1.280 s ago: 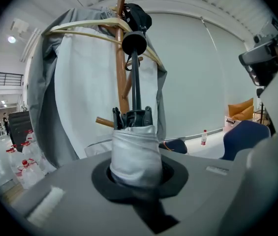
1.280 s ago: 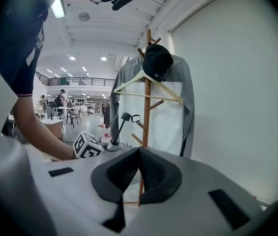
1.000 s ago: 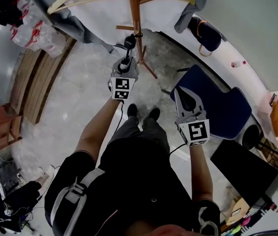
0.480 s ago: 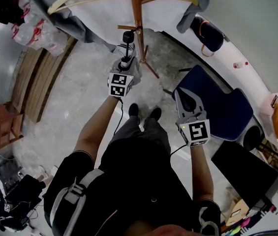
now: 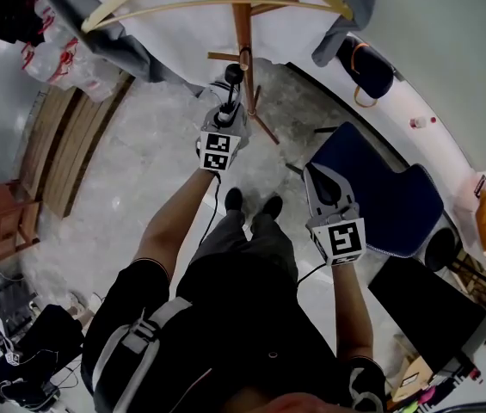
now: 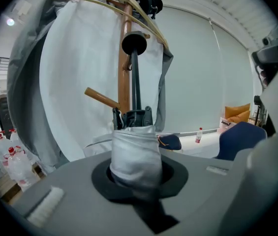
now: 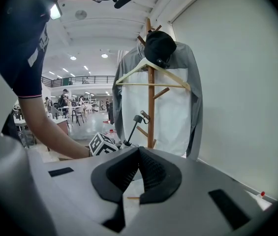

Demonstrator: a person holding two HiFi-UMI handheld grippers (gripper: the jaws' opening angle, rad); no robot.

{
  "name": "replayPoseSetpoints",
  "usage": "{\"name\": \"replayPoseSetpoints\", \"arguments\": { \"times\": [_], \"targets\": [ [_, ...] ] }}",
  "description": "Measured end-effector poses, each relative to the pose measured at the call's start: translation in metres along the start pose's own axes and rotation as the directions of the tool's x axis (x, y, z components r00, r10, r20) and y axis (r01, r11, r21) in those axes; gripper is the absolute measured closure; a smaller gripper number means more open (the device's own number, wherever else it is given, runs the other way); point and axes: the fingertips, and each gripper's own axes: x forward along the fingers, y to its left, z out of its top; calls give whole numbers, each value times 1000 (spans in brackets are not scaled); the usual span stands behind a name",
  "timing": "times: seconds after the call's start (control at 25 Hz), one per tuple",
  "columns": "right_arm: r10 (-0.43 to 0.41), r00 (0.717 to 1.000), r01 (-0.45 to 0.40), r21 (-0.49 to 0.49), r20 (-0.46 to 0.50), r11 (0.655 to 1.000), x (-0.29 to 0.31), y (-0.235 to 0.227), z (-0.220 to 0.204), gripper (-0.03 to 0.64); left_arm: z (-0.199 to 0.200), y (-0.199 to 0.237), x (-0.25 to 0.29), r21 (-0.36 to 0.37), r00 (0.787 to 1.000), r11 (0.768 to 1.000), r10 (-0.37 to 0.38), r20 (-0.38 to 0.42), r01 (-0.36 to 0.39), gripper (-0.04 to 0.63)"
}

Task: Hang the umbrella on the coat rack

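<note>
My left gripper is shut on a folded umbrella with silvery-white fabric. Its black shaft rises to a round black knob. The knob sits right beside the wooden coat rack pole, just above a short side peg; I cannot tell whether they touch. A grey jacket on a hanger and a black cap hang on the rack. My right gripper is held lower right of the rack, shut and empty.
A blue chair stands at right beneath my right gripper. A dark bag with an orange strap lies by the wall. Packs of water bottles and wooden boards are at left. A black box is at lower right.
My left gripper has shifted the umbrella slightly right and down, so its knob is closer to the rack pole. The right gripper has stayed put.
</note>
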Motion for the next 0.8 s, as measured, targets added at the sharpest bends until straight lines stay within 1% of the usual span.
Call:
{"name": "replayPoseSetpoints", "arguments": {
  "times": [0.16, 0.32, 0.56, 0.8],
  "targets": [
    [12, 1000, -12, -3, -4, 1000, 8, 1, -5, 615, -10, 6, 16, 23, 1000, 1000, 14, 6, -14, 551],
    [23, 1000, -23, 4, -11, 1000, 15, 2, -11, 615, -16, 9, 29, 55, 999, 998, 25, 34, -27, 551],
    [41, 999, -41, -1, -16, 999, 23, 5, -15, 615, -32, 12, 45, 56, 997, 998, 30, 75, -34, 551],
    [48, 999, -48, 7, -23, 999, 35, 6, -23, 615, -44, 13, 64, 38, 995, 999, 35, 92, -39, 551]
  ]
}}
